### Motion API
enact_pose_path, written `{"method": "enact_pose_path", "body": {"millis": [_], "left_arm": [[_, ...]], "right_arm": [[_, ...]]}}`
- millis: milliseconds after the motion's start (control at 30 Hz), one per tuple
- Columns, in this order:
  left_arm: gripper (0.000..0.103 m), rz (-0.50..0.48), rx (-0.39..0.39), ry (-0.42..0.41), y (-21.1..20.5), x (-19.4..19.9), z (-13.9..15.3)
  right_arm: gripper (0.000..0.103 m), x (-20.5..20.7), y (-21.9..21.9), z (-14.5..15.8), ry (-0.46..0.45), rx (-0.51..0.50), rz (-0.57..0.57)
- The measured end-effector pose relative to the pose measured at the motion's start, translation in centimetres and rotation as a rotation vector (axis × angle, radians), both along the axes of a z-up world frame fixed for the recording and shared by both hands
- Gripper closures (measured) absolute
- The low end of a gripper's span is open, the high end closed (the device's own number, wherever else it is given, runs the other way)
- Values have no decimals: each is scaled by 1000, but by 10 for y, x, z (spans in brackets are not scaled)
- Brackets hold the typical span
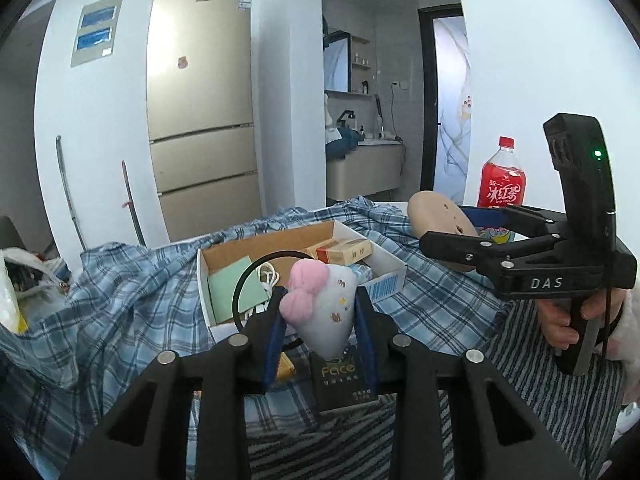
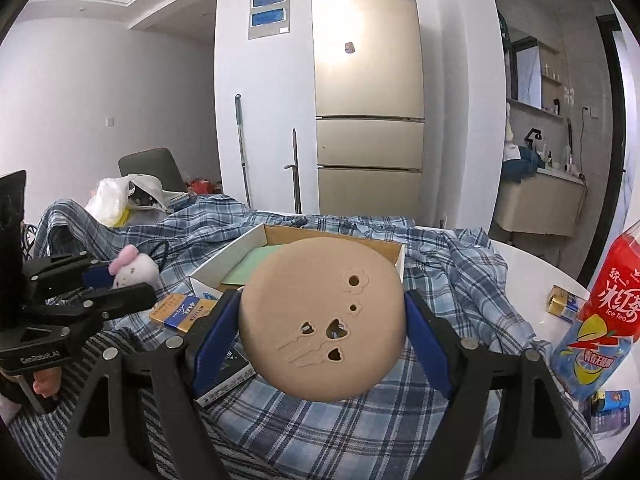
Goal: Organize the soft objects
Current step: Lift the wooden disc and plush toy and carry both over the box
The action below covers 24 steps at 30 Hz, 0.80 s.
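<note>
A: What is the left gripper (image 1: 320,312) doing?

B: It is clamping a white plush (image 1: 324,312) with a pink bow between its blue pads, lifting it clear of the plaid cloth (image 1: 432,304). In the right view the plush (image 2: 134,270) is hanging near the table's left edge.

A: And the right gripper (image 2: 322,320)?

B: It is squeezing a round tan cushion (image 2: 322,320) with small cut-out holes, holding it just in front of the box (image 2: 296,236). From the left view the cushion (image 1: 438,216) is showing beside the tea bottle (image 1: 502,178).

A: What is lying in the box?

B: The box (image 1: 384,264) is sitting open on the cloth toward the table's far side. A green sheet (image 1: 230,292), a white cable (image 1: 266,274), an orange carton (image 1: 344,250) and a blue-and-white packet (image 1: 386,286) are lying inside. A black ring (image 1: 240,292) is looping over its near wall.

A: Anything outside it?

B: A dark booklet (image 1: 342,380) is lying under the left gripper, touching a striped cloth (image 1: 516,360). A yellow-and-blue pack (image 2: 180,312) is resting just beside the box's near corner.
</note>
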<state>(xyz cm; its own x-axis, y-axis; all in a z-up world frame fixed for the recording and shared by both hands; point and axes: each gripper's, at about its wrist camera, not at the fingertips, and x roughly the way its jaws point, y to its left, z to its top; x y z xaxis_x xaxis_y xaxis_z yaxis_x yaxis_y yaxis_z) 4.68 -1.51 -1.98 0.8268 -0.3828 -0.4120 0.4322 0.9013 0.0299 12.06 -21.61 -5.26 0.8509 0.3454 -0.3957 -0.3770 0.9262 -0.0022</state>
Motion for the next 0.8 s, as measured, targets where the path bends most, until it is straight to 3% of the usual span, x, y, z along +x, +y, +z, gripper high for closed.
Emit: {"method": "enact_pose_path", "body": {"millis": [267,367,600,800], "left_arm": [[69,119,66,-98,-20,-1,37],[69,140,27,-106,-21,4,56],[69,182,-57,-260,-33,16,111],[69,209,-159,-377,-31,41,125]], "right_arm": [[23,-14,-10,30,-50,17,-63],[23,-14,-12,50,-72,34,-66],[23,5,-3,95,-153,49,-118],[23,36,2,118,-261,132,-165]]}}
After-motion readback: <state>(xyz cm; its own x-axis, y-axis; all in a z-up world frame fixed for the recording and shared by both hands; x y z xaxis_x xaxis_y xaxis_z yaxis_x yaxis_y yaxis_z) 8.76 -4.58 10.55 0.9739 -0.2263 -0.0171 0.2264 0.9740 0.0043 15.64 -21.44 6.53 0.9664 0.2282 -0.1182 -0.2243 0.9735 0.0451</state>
